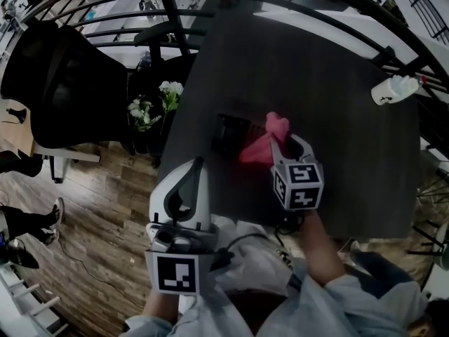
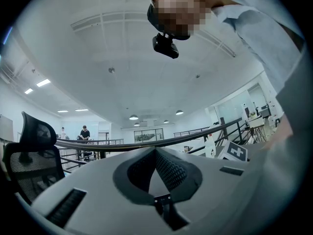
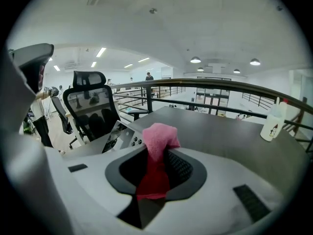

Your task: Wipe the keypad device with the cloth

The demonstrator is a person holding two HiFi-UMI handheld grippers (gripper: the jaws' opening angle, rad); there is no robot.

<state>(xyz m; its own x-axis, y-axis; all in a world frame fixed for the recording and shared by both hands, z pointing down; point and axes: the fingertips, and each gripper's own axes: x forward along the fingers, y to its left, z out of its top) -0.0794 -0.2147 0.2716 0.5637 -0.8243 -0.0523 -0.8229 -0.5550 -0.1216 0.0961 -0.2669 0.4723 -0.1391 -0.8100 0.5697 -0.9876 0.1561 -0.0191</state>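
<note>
R tongs (image 1: 286,141) are clamped on the pink cloth (image 1: 262,144). In the right gripper view the R tongs (image 3: 160,153) have the cloth (image 3: 157,148) pinched btw the dark pads, w/ a bunched end sticking up past the tips and the rest hanging down in the gap.

The keypad device (image 1: 226,133) lies on the dark table (image 1: 323,69), near its left edge. In the head view the cloth overlaps the device's right end; can't tell if it touches. From the R tongs' own camera the keypad device (image 3: 116,137) sits just left of and beyond the tips, its buttons facing up.

L tongs (image 1: 196,163) are off the table, low by the person's body, above the wood floor (image 1: 91,216). In the left gripper view the L tongs (image 2: 155,150) point up at the ceiling, tips together and nothing btw them.

A white bottle (image 1: 394,88) stands at the table's far right, well apart from the device; it also shows in the right gripper view (image 3: 272,121). A black office chair (image 1: 63,83) is left of the table, w/ white flowers (image 1: 170,88) btw chair and table.
</note>
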